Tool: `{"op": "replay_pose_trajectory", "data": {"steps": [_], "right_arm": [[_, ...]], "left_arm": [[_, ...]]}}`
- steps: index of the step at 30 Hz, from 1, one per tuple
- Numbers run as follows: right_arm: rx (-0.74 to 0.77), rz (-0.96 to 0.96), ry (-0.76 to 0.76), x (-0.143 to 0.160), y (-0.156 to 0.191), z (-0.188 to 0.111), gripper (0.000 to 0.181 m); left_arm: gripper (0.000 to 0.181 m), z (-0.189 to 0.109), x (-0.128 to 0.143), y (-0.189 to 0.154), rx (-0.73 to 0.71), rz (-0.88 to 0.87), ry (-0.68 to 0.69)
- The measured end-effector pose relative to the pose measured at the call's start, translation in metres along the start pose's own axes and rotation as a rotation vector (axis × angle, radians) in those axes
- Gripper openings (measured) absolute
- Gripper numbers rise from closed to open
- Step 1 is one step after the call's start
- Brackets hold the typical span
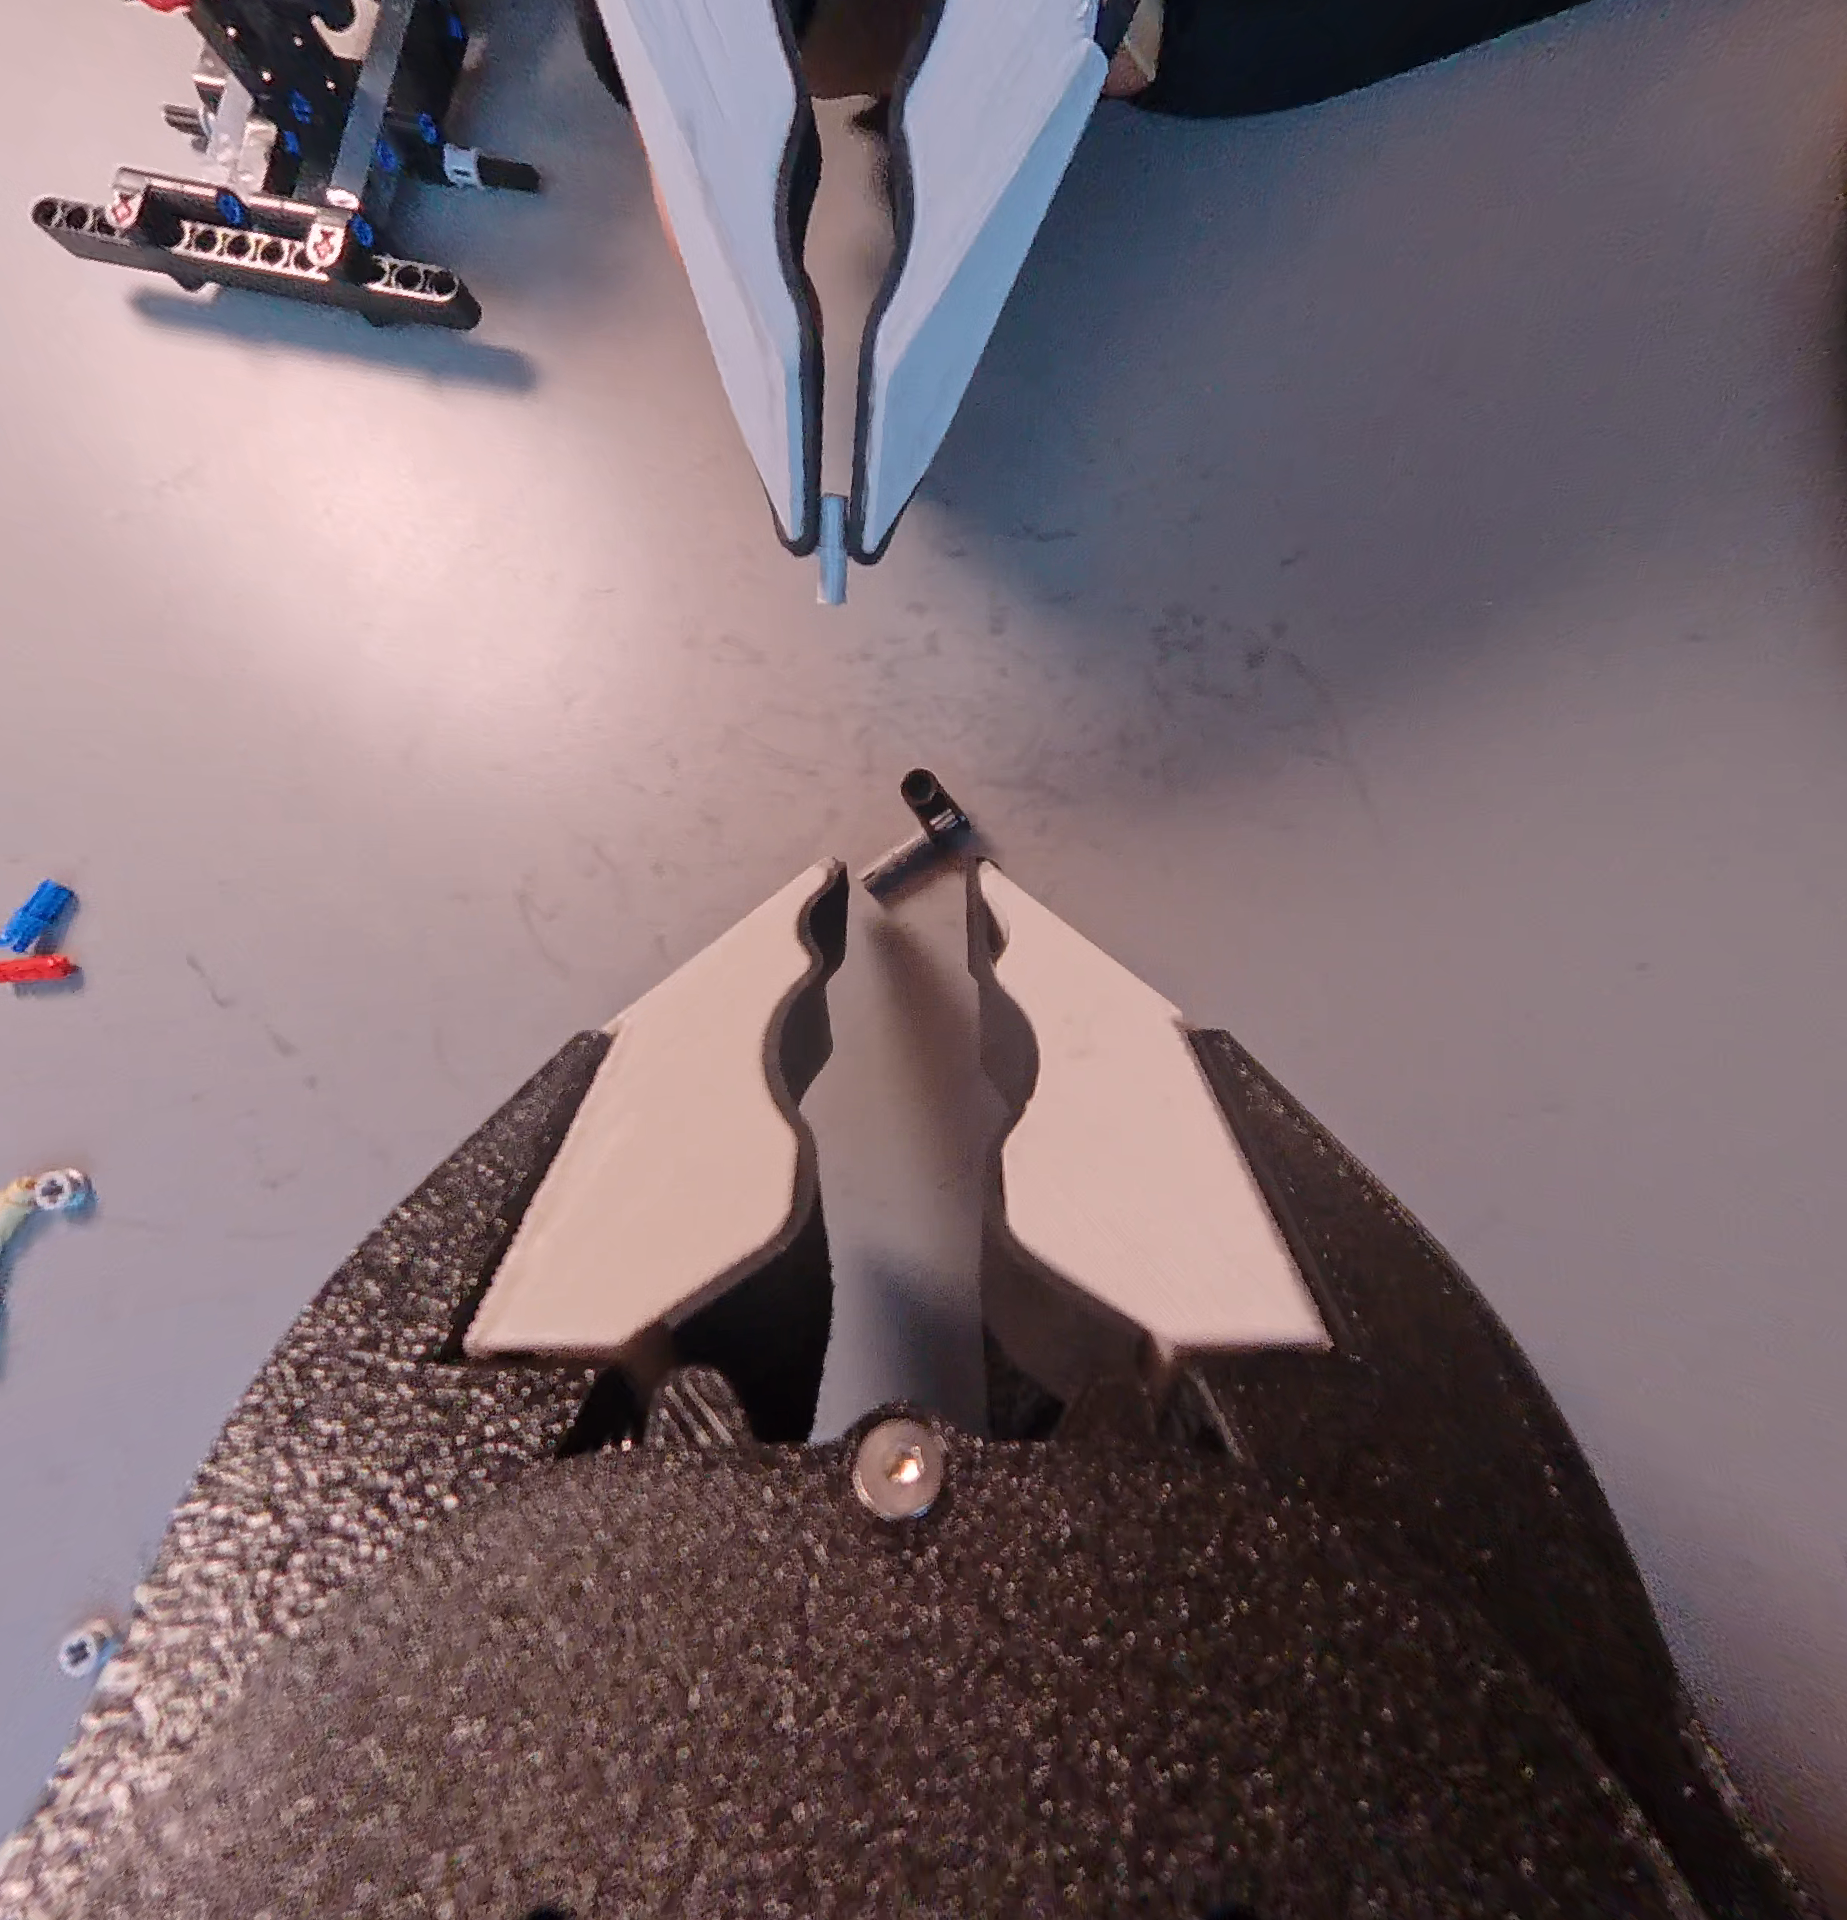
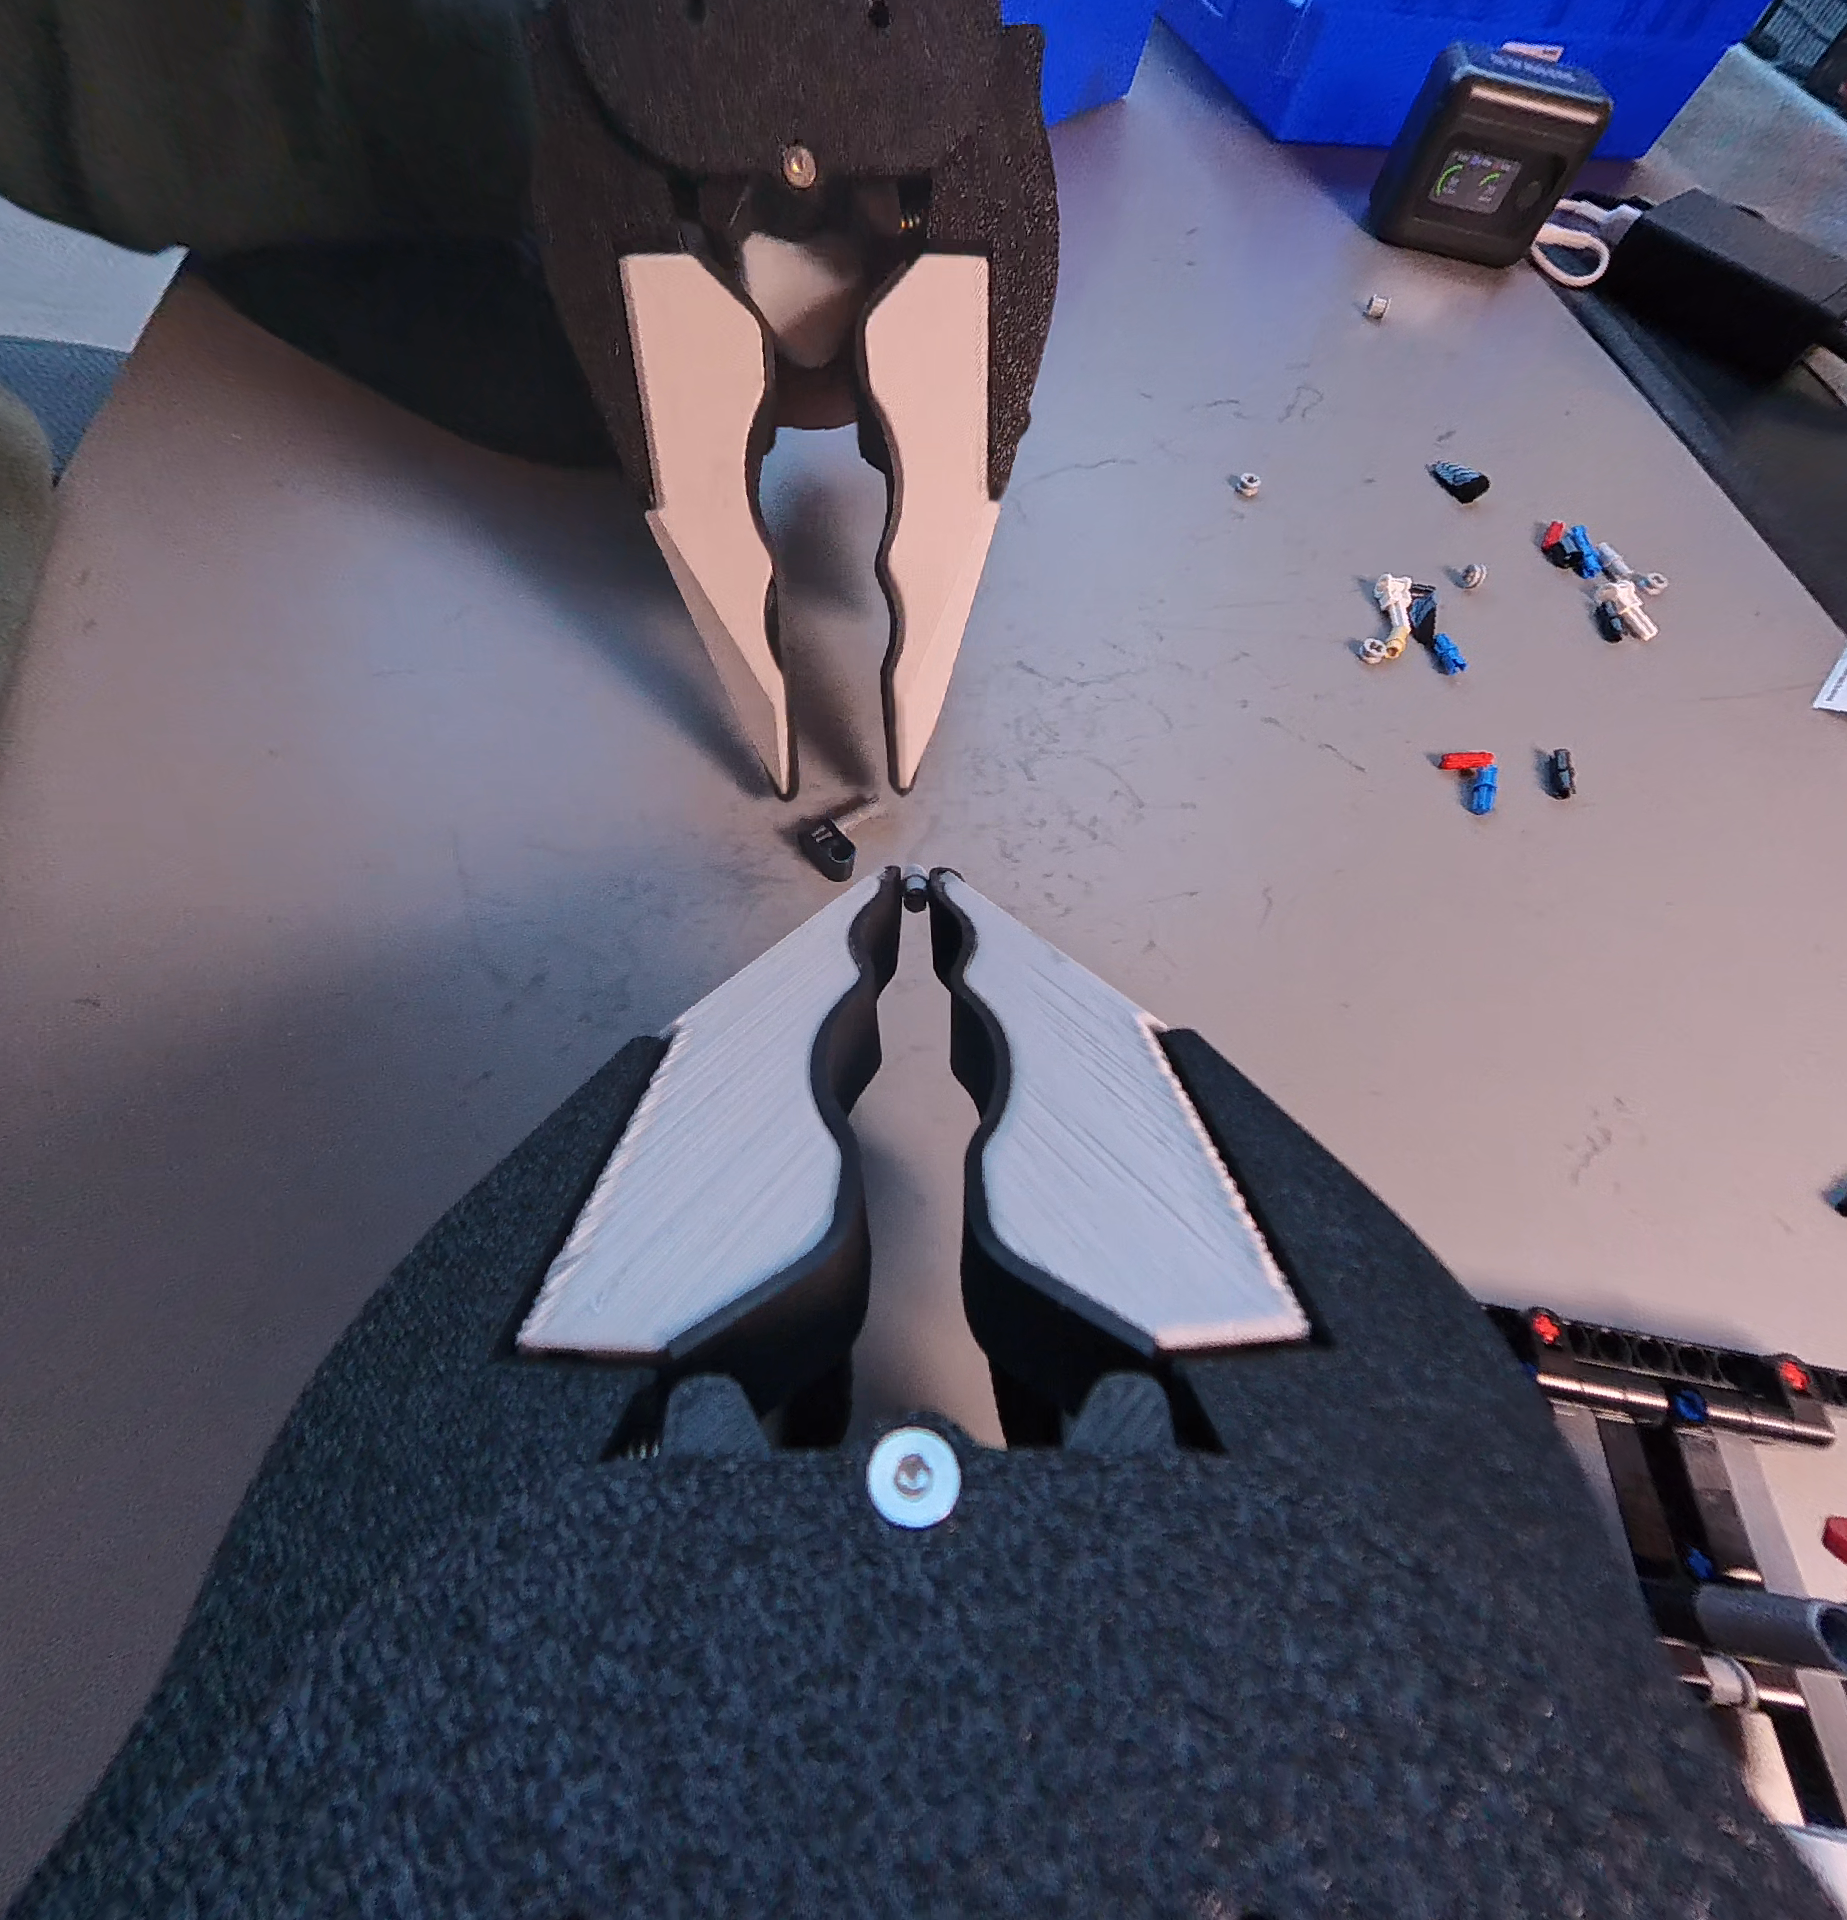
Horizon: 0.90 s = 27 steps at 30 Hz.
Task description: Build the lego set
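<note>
In the left wrist view, the left gripper (image 1: 908, 873) stands released, its 2 fingers parted just above the table (image 1: 1418, 623), with a small black connector (image 1: 924, 831) lying on the bare middle of the table right at the fingertips, untouched by either as far as can be seen. Opposite, the right gripper (image 1: 834, 545) is clenched on a short grey pin (image 1: 832, 566) that pokes out past its tips, while the partly built black model (image 1: 275, 166) sits toward the far left corner. In the right wrist view, the right gripper (image 2: 914, 881) pinches that grey pin (image 2: 914, 894) at its very tip, and the black connector (image 2: 831, 836) lies between the 2 tools, just beside the left gripper (image 2: 844, 792). Both pieces look light, rigid and smooth, so they would likely skid or pivot under an off-centre squeeze; the connector seems best taken across its flat sides, leaving its hole free for the pin.
</note>
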State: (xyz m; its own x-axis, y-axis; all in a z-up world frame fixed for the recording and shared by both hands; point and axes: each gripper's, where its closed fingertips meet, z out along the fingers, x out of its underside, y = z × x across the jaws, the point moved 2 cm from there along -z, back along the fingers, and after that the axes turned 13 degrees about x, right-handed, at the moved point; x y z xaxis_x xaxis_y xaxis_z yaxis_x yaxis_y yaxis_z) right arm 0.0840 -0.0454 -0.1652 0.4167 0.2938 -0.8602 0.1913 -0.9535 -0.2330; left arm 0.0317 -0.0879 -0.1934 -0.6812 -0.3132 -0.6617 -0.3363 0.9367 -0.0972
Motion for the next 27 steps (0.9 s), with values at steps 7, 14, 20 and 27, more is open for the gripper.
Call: {"op": "replay_pose_trajectory", "data": {"steps": [7, 14, 20, 27], "right_arm": [[-0.003, 0.006, -0.003, 0.0, 0.0, -0.001, 0.004], [-0.013, -0.01, -0.004, 0.0, 0.002, -0.001, 0.004], [-0.006, 0.0, 0.0, 0.001, 0.0, -0.001, 0.004], [-0.003, -0.004, 0.002, 0.001, 0.0, -0.001, 0.004]], "left_arm": [[0.0, 0.007, 0.0, 0.001, 0.094, 0.007, 0.023], [0.0, 0.004, -0.006, -0.001, 0.258, -0.263, -0.087], [0.016, 0.005, -0.018, -0.013, 0.193, -0.178, -0.07], [0.023, 0.019, -0.021, -0.018, 0.084, 0.044, 0.025]]}}
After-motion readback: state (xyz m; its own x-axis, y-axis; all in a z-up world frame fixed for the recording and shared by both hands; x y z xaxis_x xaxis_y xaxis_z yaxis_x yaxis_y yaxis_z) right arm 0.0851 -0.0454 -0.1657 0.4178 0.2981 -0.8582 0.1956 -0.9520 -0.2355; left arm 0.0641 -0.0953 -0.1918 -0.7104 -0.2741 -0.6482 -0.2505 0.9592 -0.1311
